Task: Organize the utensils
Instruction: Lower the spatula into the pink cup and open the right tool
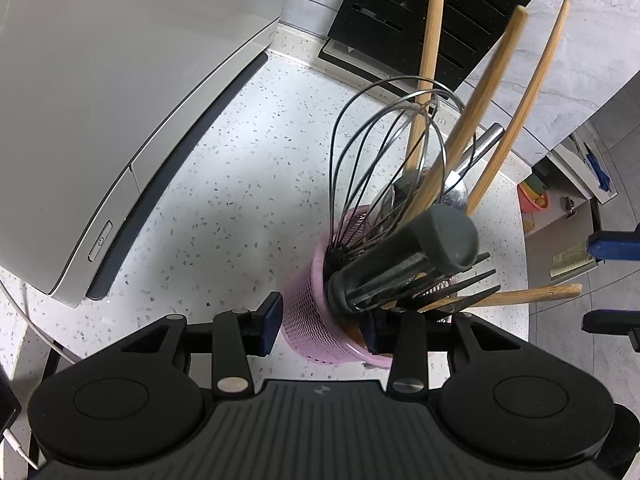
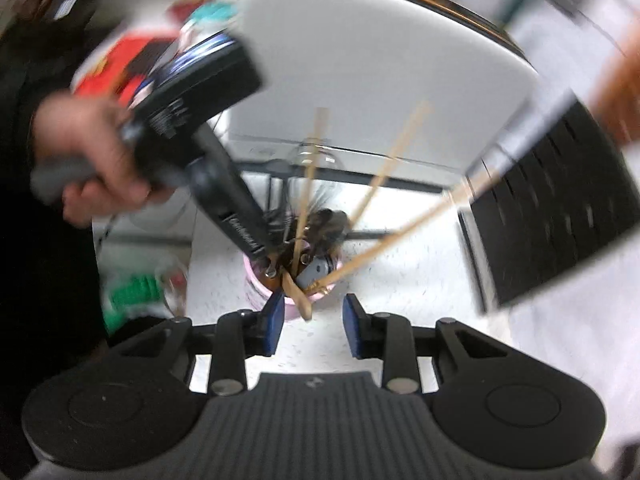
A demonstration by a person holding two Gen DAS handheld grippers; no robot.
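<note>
A pink mesh utensil holder (image 1: 316, 312) stands on the speckled counter, packed with a wire whisk (image 1: 384, 152), a grey-handled tool (image 1: 420, 256), a metal ladle (image 1: 456, 192) and several wooden handles (image 1: 472, 120). My left gripper (image 1: 324, 326) is shut on the holder, one pad outside its left wall and the other at the rim. In the blurred right wrist view the holder (image 2: 260, 284) sits just ahead of my right gripper (image 2: 314, 320), which is open. A wooden utensil's end (image 2: 305, 308) pokes toward the gap, untouched by the pads. The left gripper (image 2: 266, 260) reaches in from the left.
A white appliance (image 1: 120, 120) fills the left of the counter (image 1: 240, 184). A black slotted rack (image 1: 432, 12) leans at the back. The counter's edge runs close on the right, with floor beyond. A hand (image 2: 92, 160) holds the left gripper's handle.
</note>
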